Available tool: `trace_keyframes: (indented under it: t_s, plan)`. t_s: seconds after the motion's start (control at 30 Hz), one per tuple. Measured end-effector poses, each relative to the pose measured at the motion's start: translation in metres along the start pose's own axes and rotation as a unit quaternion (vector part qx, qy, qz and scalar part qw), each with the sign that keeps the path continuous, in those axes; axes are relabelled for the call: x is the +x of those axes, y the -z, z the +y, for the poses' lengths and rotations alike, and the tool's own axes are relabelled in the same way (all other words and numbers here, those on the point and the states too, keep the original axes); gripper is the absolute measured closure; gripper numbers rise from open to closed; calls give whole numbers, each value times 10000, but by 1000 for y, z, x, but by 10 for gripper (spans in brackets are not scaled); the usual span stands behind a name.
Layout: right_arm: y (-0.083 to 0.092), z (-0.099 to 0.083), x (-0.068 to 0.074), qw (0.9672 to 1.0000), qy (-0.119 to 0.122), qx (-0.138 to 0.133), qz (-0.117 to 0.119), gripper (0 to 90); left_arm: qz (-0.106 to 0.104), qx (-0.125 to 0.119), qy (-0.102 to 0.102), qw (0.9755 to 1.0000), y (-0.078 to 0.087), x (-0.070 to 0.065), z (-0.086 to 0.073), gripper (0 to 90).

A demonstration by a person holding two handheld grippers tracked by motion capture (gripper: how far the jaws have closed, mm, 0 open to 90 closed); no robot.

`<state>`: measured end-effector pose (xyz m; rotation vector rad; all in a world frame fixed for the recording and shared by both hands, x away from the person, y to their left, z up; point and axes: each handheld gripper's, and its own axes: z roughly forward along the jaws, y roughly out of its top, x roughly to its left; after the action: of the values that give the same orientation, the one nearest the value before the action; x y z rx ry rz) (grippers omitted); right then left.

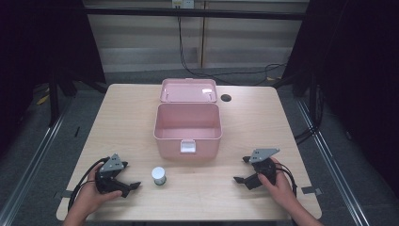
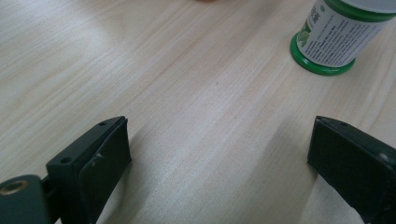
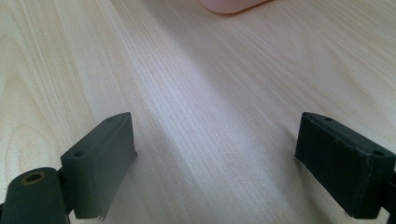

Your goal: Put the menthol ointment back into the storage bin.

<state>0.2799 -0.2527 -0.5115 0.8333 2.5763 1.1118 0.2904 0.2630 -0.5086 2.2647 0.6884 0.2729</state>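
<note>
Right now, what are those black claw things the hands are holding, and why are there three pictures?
They are grabbing tools. A person holds the left gripper and the right gripper, one in each hand. One camera looks down from above; one small camera rides on each tool and looks along its black jaws. On the wooden table stand an open pink box and a small green bottle with a white cap, close to the left tool. Both tools' jaws are open and hold nothing.

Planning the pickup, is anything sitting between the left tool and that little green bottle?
Nothing visible: bare table lies between the open left tool and the green bottle, which stands upright just ahead of it.
</note>
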Motion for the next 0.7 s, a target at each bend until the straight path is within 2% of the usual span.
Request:
trace_keyframes:
  t_s: [0.13,0.17,0.2,0.23,0.3,0.37,0.4,0.47,0.57,0.63,0.7]
  plan:
    - [0,0,0,10000,0,1,1,113,81,30,88,9999,1,-2,0,51]
    - [0,0,0,10000,0,1,1,113,78,98,108,9999,2,-3,1,51]
    - [0,0,0,10000,3,1,3,113,91,342,162,9992,3,-5,7,62]
    - [0,0,0,10000,0,1,1,113,91,342,162,9992,3,-5,7,87]
    - [0,0,0,10000,3,2,3,113,89,655,251,9975,5,-8,13,151]
    - [0,0,0,10000,3,1,4,113,79,1004,306,9944,7,-9,23,181]
    - [0,0,0,10000,1,2,4,113,79,1004,306,9944,7,-9,23,182]
    - [0,0,0,10000,2,3,4,113,-15,1146,368,9927,8,-13,32,185]
    - [0,0,0,10000,1,2,3,113,-75,1213,321,9921,10,-14,38,195]
    - [0,0,0,10000,1,3,3,113,-166,1289,395,9907,10,-17,43,204]
    - [0,0,0,10000,2,2,4,113,-224,1417,373,9890,10,-19,46,213]
